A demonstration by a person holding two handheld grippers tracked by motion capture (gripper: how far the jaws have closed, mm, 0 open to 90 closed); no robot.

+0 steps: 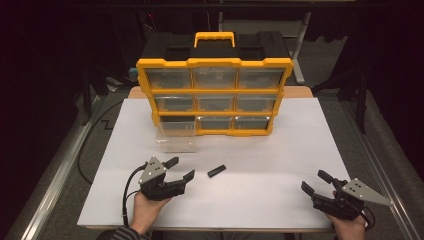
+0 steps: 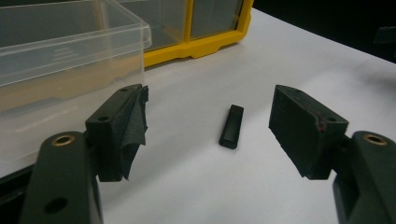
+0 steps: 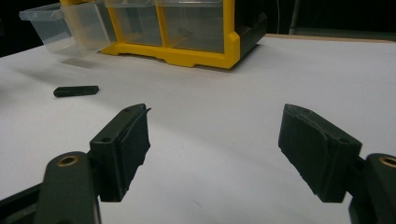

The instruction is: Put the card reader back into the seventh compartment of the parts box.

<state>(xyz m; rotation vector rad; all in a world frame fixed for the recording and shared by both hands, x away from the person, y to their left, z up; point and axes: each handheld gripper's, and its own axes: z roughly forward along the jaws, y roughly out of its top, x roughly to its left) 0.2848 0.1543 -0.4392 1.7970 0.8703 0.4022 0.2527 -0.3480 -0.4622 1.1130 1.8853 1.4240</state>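
Small black bar [image 1: 216, 171] lies on the bench, centre of the high view, just right of my left tongs [image 1: 180, 168], long axis running away between their spread tips. Right tongs [image 1: 315, 182], also spread, sit well apart.

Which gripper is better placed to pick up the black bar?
Left. The left gripper is open beside the bar, which lies between its jaws ahead. The right gripper is farther away.
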